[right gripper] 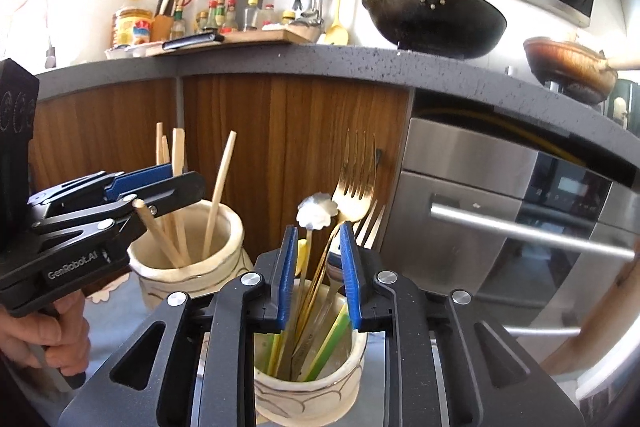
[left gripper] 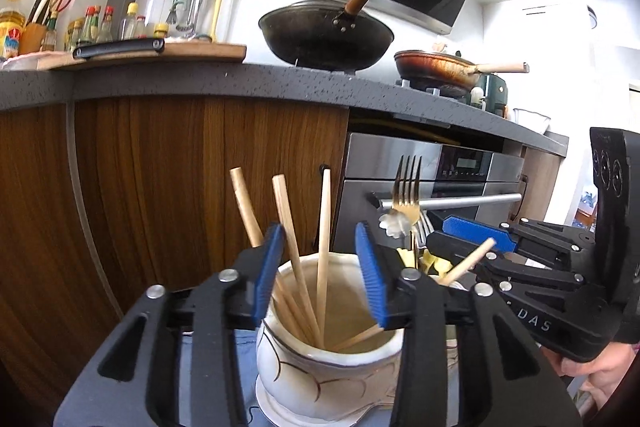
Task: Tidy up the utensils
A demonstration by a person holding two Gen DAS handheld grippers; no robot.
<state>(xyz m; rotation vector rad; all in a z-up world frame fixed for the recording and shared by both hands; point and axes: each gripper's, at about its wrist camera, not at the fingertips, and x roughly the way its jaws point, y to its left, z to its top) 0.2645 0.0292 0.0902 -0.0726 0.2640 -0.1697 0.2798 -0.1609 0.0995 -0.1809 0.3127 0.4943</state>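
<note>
A white ceramic jar [left gripper: 320, 383] holds several wooden chopsticks [left gripper: 323, 247]; it also shows at the left of the right wrist view [right gripper: 188, 267]. My left gripper [left gripper: 320, 267] is open just above its mouth, with chopsticks standing between the blue pads, none gripped. A second ceramic jar [right gripper: 308, 387] holds gold forks [right gripper: 354, 195], a flower-ended utensil [right gripper: 316, 215] and green and yellow pieces. My right gripper [right gripper: 318, 275] is open over this jar, its pads on either side of the utensil handles without pinching them.
The jars stand on a light blue cloth [right gripper: 116, 311]. Behind are a wooden cabinet front [left gripper: 160, 179], a steel oven with bar handle [right gripper: 520, 231], and a grey counter [left gripper: 280, 83] with a black wok [left gripper: 326, 35], a cutting board and bottles.
</note>
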